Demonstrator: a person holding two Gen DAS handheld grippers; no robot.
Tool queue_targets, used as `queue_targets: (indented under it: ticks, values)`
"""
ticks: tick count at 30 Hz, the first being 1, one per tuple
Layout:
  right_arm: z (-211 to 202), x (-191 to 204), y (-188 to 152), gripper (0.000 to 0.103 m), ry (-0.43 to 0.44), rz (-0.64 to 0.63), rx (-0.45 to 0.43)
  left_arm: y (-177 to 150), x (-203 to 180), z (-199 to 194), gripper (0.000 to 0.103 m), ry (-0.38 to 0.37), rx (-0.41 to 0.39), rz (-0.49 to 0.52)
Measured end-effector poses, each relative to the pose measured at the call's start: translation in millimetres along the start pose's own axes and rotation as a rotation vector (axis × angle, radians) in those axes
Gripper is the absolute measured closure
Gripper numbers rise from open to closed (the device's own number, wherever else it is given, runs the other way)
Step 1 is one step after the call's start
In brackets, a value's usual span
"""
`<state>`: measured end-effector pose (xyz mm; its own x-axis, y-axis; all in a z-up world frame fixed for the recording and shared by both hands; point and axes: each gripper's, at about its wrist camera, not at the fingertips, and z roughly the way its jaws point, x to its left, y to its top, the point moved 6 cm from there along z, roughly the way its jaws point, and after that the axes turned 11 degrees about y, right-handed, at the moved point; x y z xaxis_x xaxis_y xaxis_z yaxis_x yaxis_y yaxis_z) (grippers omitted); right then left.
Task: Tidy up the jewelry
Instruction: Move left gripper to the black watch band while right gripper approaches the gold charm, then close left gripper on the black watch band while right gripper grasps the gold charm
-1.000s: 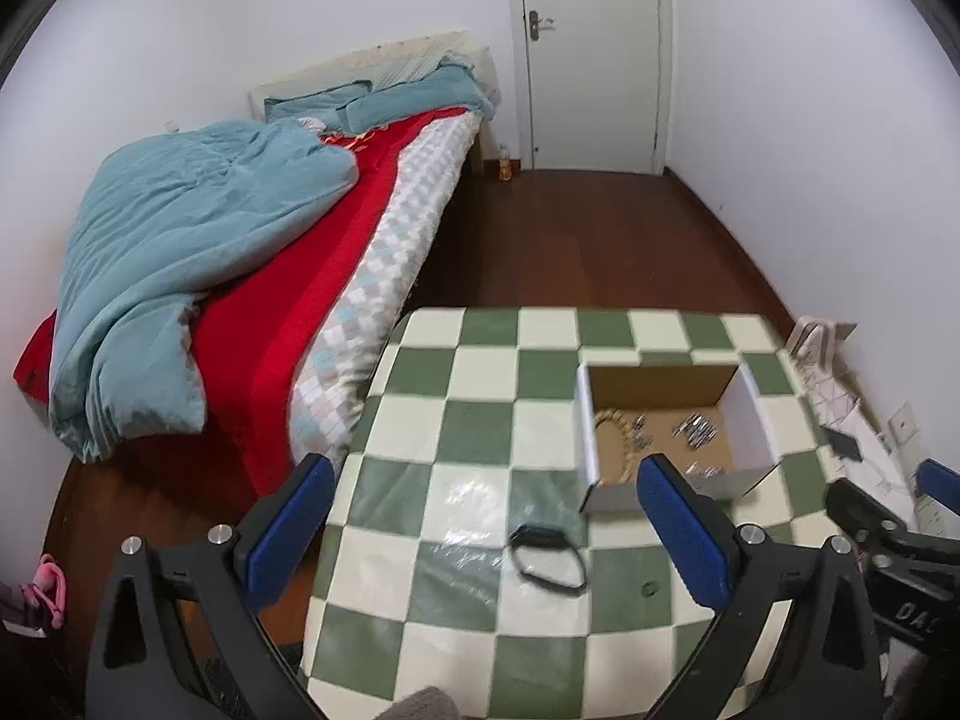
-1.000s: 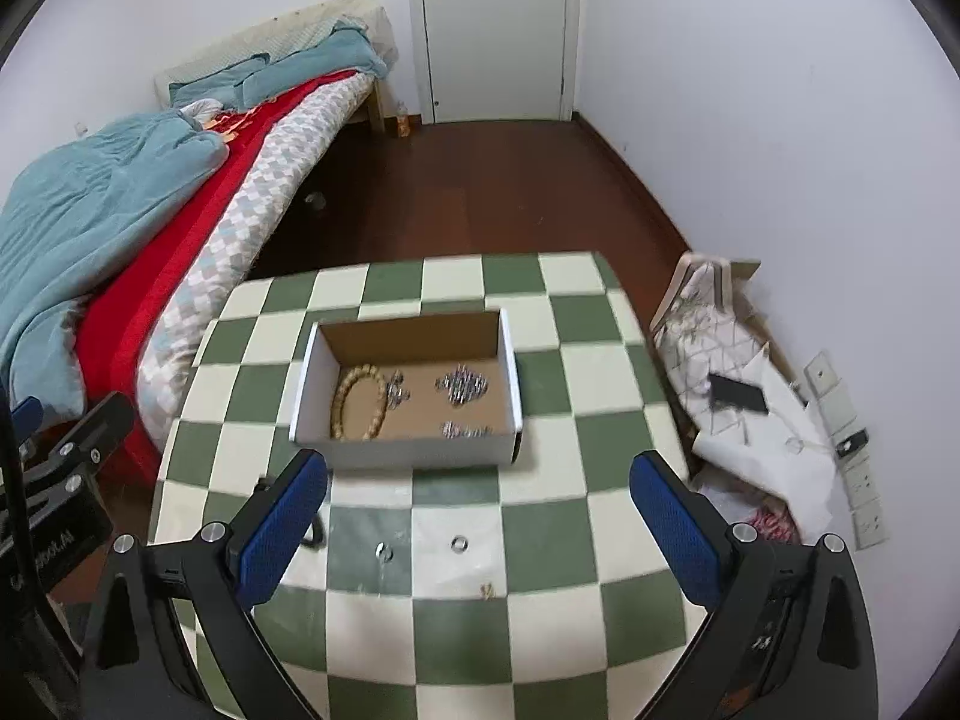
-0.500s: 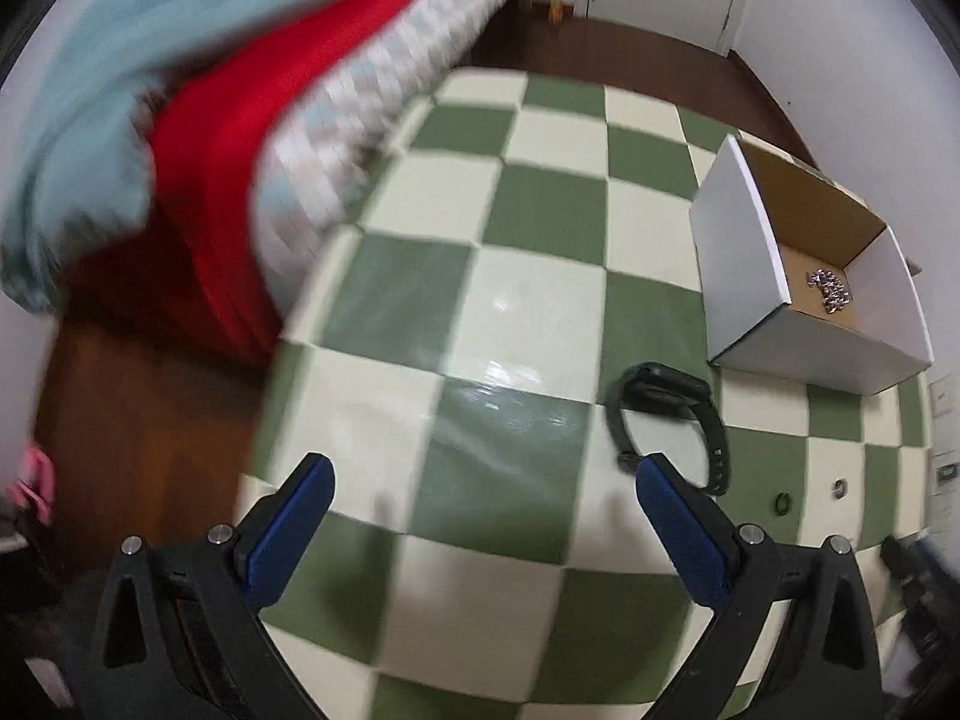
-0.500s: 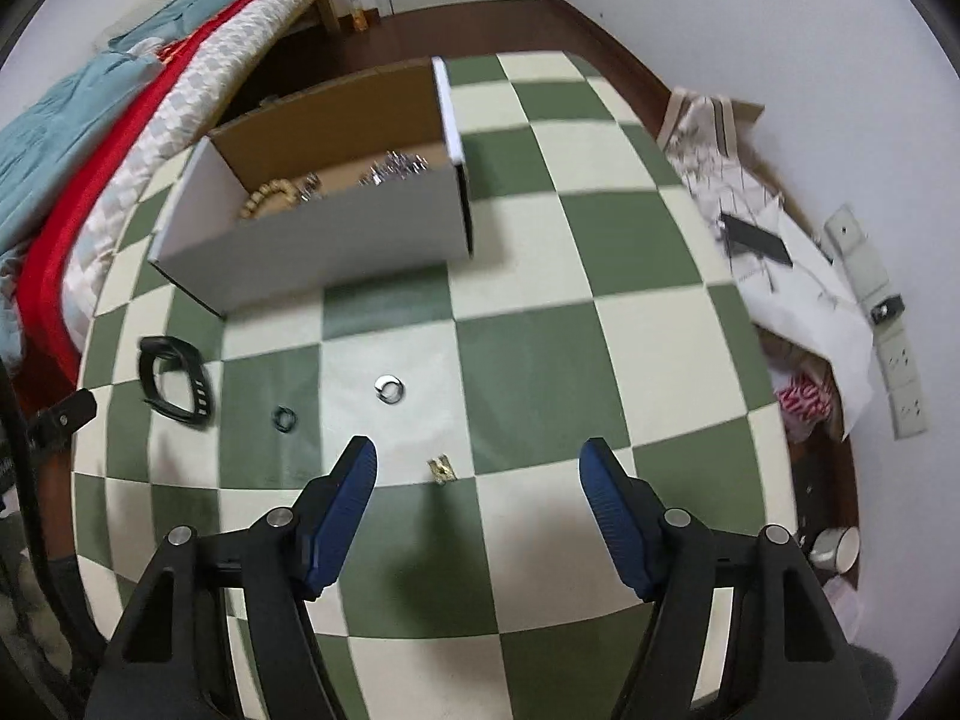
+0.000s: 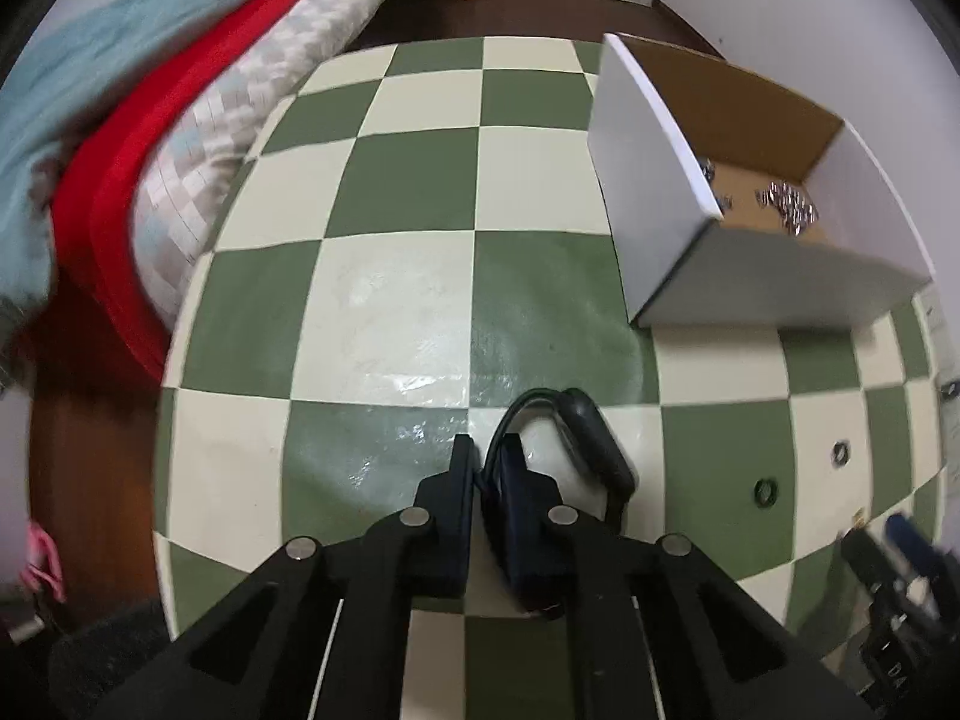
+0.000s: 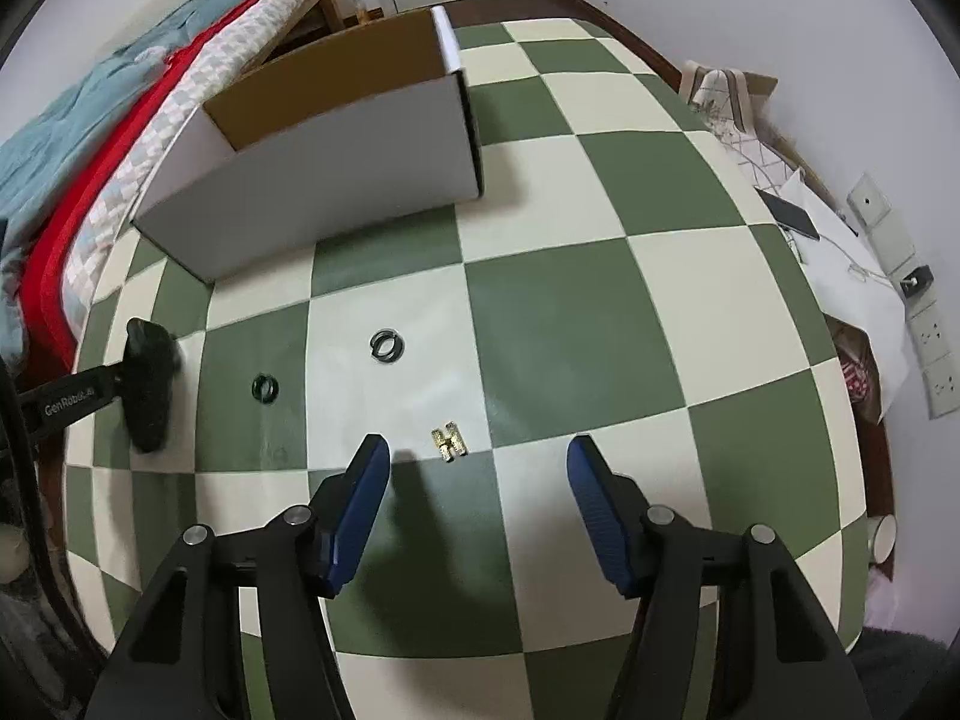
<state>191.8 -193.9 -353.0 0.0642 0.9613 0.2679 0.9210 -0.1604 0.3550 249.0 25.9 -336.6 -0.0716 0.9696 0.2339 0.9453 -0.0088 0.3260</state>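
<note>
the left gripper (image 5: 485, 455), jaws just closed, pinches the black band (image 5: 591, 438) on the tabletop (image 5: 390, 312). the right gripper (image 6: 477, 456), narrowing but still spread, brackets nothing; the gold clasp (image 6: 449, 441) lies just ahead.

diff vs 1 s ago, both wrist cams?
Both grippers dropped toward the table. The left gripper has just been closing and is now shut on the black wristband. The right gripper has just been closing, still open, nothing gripped, around the gold earring. Box and both rings unmoved.
</note>
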Motion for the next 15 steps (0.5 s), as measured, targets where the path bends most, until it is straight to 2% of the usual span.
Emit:
queue_targets:
  ticks: [5, 7, 12, 15]
  values:
    - [3.1, 9.4, -4.7, 0.042, -0.048, -0.055, -0.021, -19.6, -4.9, -9.8, 0.097, 0.032, -0.043, 0.057]
    - [3.9, 13.3, -5.8, 0.050, -0.081, -0.087, -0.031, -29.1, -8.9, -16.0, 0.097, 0.041, -0.058, 0.071]
    - [4.6, 18.0, -3.2, 0.081, -0.081, -0.101, -0.049, -36.6, -12.9, -19.2, 0.097, 0.047, -0.070, 0.084]
    - [5.6, 19.5, -1.4, 0.091, -0.085, -0.101, -0.053, -36.1, -12.7, -18.1, 0.097, 0.039, -0.067, 0.078]
